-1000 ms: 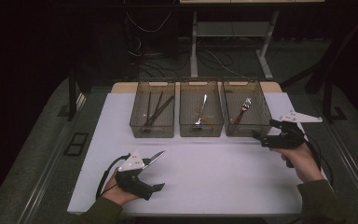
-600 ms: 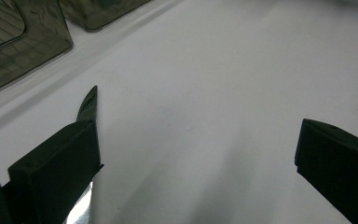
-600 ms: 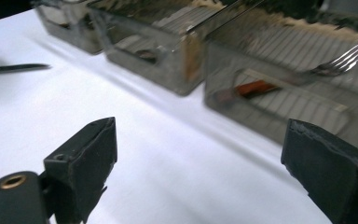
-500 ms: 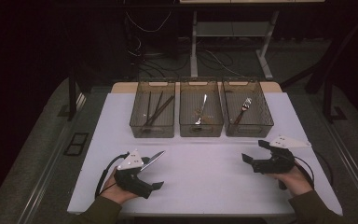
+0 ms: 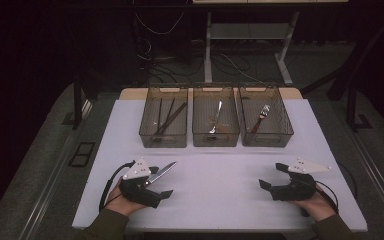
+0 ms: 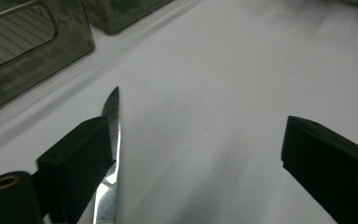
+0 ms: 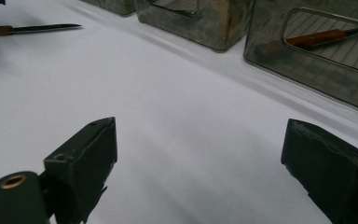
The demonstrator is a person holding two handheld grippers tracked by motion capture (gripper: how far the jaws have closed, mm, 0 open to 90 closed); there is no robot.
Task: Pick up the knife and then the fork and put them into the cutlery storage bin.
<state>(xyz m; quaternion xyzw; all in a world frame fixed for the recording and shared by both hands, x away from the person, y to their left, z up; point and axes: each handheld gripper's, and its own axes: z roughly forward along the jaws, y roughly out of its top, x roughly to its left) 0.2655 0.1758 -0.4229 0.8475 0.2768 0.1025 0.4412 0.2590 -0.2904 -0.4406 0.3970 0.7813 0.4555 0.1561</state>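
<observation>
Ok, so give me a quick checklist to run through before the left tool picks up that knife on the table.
1. Knife between the left tool's jaws: ok. The blade lies along one jaw, and the jaws have just been closing a little.
2. Grip made: not ok. The other jaw stands well clear of the blade.
3. Knife lying flat on the white table: ok.
4. Right tool free: ok. It is open, with nothing between its jaws.
5. Which of the bins takes the knife: cannot tell. They hold chopsticks, a spoon and a fork.
</observation>
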